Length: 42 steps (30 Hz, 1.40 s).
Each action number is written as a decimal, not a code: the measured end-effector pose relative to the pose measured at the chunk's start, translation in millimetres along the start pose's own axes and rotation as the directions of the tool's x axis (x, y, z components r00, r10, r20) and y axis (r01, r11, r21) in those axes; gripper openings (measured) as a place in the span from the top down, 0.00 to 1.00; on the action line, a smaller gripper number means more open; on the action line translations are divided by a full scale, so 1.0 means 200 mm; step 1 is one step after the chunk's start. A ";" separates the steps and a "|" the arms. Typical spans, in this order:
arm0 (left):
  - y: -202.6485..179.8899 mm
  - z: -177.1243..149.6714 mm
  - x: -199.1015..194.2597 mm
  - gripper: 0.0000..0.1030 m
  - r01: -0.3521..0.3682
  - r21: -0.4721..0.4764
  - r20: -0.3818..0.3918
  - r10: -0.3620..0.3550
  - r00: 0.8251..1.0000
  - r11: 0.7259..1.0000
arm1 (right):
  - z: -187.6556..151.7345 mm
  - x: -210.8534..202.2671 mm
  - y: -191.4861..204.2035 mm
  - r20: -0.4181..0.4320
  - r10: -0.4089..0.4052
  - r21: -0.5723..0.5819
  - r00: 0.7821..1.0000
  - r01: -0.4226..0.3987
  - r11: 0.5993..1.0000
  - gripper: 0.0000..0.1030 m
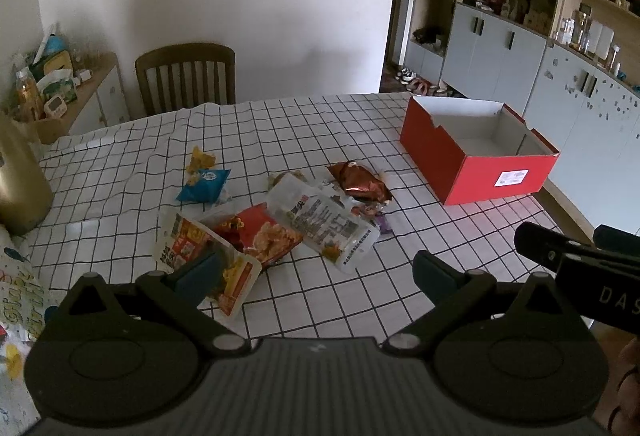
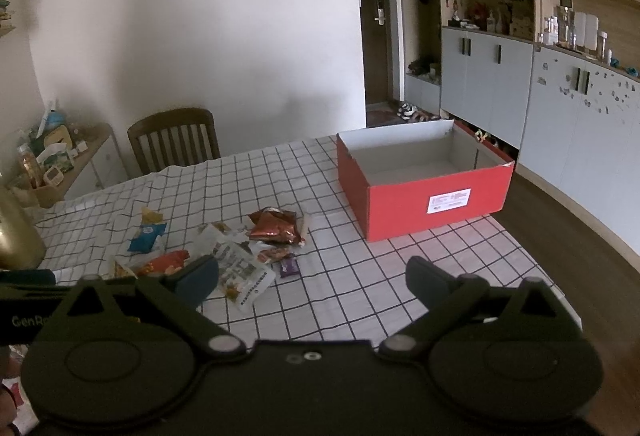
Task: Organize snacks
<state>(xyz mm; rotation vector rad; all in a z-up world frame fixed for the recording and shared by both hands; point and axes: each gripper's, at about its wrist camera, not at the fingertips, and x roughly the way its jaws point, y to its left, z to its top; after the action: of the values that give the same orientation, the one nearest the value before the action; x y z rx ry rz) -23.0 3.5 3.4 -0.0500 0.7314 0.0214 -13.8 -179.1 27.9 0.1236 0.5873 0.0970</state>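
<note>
Nothing is packed yet: the red box sits empty, snack packets heaped beside it. Both the left gripper and right gripper hover spread wide, holding nothing. Next, 1 must close on a packet.

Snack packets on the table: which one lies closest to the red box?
The shiny brown foil packet, at the box-side edge of the pile; the blue one and the others lie farther from the red box.
</note>
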 end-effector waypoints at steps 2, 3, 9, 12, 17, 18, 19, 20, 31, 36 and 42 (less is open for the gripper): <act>0.00 0.00 -0.01 0.00 -0.006 0.000 0.009 0.006 1.000 1.000 | 0.00 0.00 0.00 0.002 0.004 0.000 1.000 -0.004 1.000 0.03; 0.00 0.00 -0.02 0.00 -0.006 -0.001 0.011 0.006 1.000 1.000 | 0.00 0.00 0.00 0.002 0.005 0.000 1.000 -0.005 1.000 0.03; 0.01 -0.01 -0.03 0.00 -0.006 -0.006 0.011 0.006 1.000 1.000 | -0.01 -0.01 0.01 0.002 0.011 0.000 1.000 -0.011 1.000 0.03; 0.01 -0.01 -0.03 0.00 -0.006 -0.008 0.008 0.006 1.000 1.000 | -0.01 -0.01 0.01 0.000 0.012 0.001 1.000 -0.012 1.000 0.03; 0.02 -0.01 -0.03 0.00 -0.007 -0.011 0.007 0.007 1.000 1.000 | -0.01 -0.01 0.02 0.000 0.011 0.000 1.000 -0.011 1.000 0.03; 0.02 -0.01 -0.03 0.00 -0.007 -0.012 0.007 0.007 1.000 1.000 | -0.01 -0.01 0.02 -0.001 0.012 0.000 1.000 -0.012 1.000 0.03; 0.02 -0.01 -0.03 0.00 -0.006 -0.014 0.006 0.006 1.000 1.000 | -0.01 -0.01 0.01 0.000 0.013 0.000 1.000 -0.013 1.000 0.03; 0.03 -0.01 -0.03 0.00 -0.005 -0.015 0.005 0.005 1.000 1.000 | -0.01 -0.01 0.01 0.000 0.012 0.001 1.000 -0.012 1.000 0.03; 0.03 -0.01 -0.03 0.00 -0.006 -0.013 0.009 0.007 1.000 1.000 | -0.01 -0.01 0.01 0.000 0.012 0.001 1.000 -0.012 1.000 0.03; 0.03 -0.01 -0.02 0.00 -0.006 -0.014 0.010 0.006 1.000 1.000 | -0.01 -0.01 0.02 0.001 0.011 0.001 1.000 -0.011 1.000 0.03; 0.03 0.00 -0.02 0.00 -0.005 -0.018 0.014 0.005 1.000 1.000 | -0.01 -0.01 0.03 0.004 0.014 -0.002 1.000 -0.013 1.000 0.03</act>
<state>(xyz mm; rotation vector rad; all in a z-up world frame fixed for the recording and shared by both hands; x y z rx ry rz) -26.1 10.2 5.7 -0.0656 0.7174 0.0329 -16.3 -173.8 28.7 0.1256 0.5827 0.1105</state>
